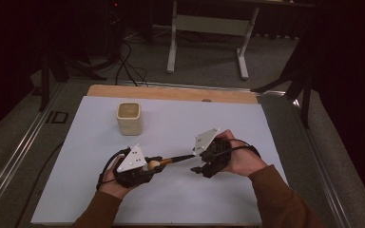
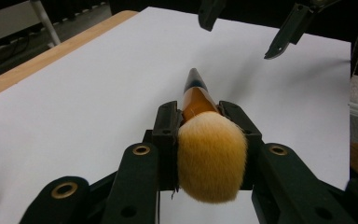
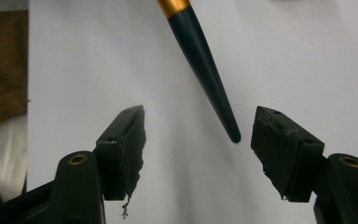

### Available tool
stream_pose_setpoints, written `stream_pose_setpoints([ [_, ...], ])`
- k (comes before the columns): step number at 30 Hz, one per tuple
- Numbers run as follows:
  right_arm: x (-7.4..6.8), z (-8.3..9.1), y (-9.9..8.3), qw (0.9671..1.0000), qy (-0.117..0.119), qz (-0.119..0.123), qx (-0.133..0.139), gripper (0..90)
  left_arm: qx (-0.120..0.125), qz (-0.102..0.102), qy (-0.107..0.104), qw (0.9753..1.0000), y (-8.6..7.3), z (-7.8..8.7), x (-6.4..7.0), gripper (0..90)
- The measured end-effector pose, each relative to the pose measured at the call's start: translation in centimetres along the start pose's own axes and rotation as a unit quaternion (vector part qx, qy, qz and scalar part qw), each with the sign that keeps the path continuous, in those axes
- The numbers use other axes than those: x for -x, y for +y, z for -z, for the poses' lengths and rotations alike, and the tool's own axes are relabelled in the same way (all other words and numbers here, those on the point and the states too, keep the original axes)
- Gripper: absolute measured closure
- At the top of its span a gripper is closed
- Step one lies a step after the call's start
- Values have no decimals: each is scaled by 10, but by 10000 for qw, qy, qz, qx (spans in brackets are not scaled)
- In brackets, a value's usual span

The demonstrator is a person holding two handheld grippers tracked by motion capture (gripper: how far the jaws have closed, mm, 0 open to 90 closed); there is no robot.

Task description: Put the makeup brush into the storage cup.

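Note:
A makeup brush (image 1: 167,161) with a fluffy tan head (image 2: 211,161), a gold ferrule and a dark tapered handle (image 3: 205,65) is held level above the white sheet. My left gripper (image 1: 148,167) is shut on the brush just behind its bristles (image 1: 153,164), the jaws pressing both sides of the ferrule (image 2: 198,101). My right gripper (image 1: 200,169) stands open at the handle's far end. The handle's tip (image 3: 234,136) lies between its two jaws and touches neither. The right gripper's fingers (image 2: 285,35) hang above the sheet beyond the brush.
A cream square cup (image 1: 129,117) stands on the white sheet (image 1: 180,123) at the back left, apart from both hands. The wooden table edge (image 1: 171,92) runs along the far side. Table legs and cables lie on the floor beyond.

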State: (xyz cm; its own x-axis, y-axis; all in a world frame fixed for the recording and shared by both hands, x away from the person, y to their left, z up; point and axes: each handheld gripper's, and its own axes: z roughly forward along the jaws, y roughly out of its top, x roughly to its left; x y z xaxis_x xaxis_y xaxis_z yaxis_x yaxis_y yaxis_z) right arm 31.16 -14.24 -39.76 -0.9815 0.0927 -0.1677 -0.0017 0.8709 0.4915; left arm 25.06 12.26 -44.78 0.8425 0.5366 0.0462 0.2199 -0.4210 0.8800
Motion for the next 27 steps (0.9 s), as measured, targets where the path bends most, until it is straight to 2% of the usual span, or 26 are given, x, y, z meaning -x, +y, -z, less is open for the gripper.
stream_pose_setpoints([
  [8, -1, 5, -15, 9989, -202, -261, 333, 331, -41, 41, 132, 9999, 2, 9, -5, 705],
  [14, -1, 9, -28, 9963, -440, -487, 562, 326, -100, 81, 221, 9997, 0, 16, -11, 705],
  [20, -5, 11, -43, 9911, -706, -740, 856, 320, -107, 88, 302, 9994, 1, 24, -16, 705],
  [27, -13, 12, -64, 9811, -957, -1127, 1247, 317, -41, 140, 392, 9991, 0, 32, -24, 705],
])
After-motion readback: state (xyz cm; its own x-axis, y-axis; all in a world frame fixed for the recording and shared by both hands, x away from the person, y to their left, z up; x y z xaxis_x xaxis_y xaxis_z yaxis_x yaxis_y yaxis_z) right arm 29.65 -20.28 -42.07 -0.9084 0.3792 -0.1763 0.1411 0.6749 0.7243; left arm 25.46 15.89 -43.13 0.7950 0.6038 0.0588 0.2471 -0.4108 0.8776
